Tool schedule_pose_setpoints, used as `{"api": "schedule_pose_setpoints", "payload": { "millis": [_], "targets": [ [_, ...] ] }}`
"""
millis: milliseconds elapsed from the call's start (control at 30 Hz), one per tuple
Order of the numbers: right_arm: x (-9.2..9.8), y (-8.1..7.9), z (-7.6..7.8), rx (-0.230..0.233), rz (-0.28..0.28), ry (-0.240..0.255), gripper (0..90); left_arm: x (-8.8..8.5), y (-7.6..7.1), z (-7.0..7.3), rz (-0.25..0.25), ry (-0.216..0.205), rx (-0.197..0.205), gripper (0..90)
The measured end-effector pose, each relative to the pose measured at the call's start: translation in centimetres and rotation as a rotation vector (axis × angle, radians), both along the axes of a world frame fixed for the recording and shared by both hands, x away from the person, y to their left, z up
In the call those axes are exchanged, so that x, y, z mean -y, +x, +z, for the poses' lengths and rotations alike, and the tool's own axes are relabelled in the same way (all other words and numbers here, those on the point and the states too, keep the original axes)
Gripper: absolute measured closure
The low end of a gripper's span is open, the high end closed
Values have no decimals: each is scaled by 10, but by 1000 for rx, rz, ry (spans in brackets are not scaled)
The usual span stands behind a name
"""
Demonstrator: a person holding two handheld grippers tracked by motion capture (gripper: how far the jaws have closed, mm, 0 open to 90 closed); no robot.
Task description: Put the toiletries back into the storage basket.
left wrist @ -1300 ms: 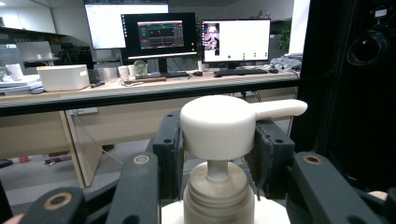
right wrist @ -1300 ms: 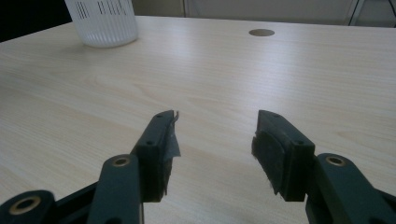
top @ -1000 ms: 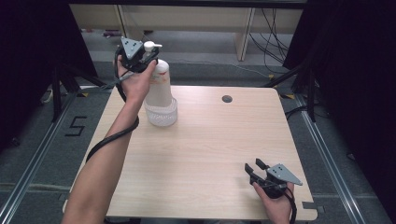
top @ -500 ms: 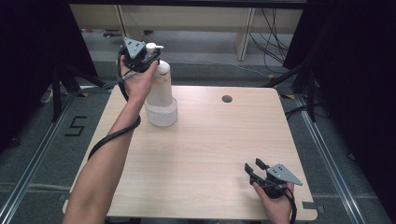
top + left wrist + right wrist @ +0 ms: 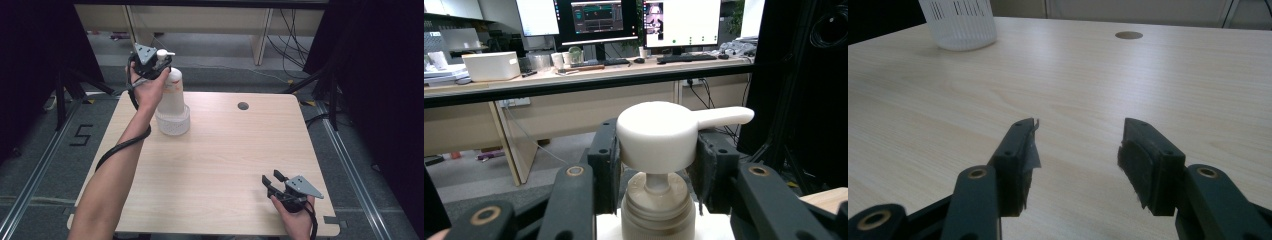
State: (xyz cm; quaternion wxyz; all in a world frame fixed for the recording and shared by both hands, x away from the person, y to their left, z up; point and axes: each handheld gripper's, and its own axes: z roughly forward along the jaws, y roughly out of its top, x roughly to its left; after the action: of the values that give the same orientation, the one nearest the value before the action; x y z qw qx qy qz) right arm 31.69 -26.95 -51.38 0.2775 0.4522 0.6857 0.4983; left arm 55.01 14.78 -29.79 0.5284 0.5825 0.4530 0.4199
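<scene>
White pump bottle (image 5: 171,90), one, one basket (image 5: 173,122).

Table (image 5: 215,165): light wood-grain top, rounded corners, on grey floor. 1 round cable hole (image 5: 243,106) near far edge, right of centre. 1 white slotted basket (image 5: 173,121) stands directly on the top at far left; a white pump bottle (image 5: 171,92) stands upright inside it. Basket (image 5: 958,22) and hole (image 5: 1128,35) also seen in right gripper view.

White pump bottle (image 5: 171,91), white slotted basket (image 5: 173,121) — pale wood-grain table (image 5: 235,150), black jaws.
</scene>
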Motion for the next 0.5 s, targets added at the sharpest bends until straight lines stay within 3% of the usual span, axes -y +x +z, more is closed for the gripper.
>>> {"api": "schedule_pose_setpoints", "payload": {
  "millis": [267, 300, 500],
  "targets": [
    [-1, 0, 0, -1, -5, 7, 483, -2, 3, -7, 6, 4, -19, 588],
    [-3, -2, 0, -24, -12, 36, 483, -2, 3, -7, 7, 7, -20, 588],
    [-2, -1, 0, -19, -8, 29, 483, -1, 4, -12, 6, 3, -29, 588]
  ]
}}
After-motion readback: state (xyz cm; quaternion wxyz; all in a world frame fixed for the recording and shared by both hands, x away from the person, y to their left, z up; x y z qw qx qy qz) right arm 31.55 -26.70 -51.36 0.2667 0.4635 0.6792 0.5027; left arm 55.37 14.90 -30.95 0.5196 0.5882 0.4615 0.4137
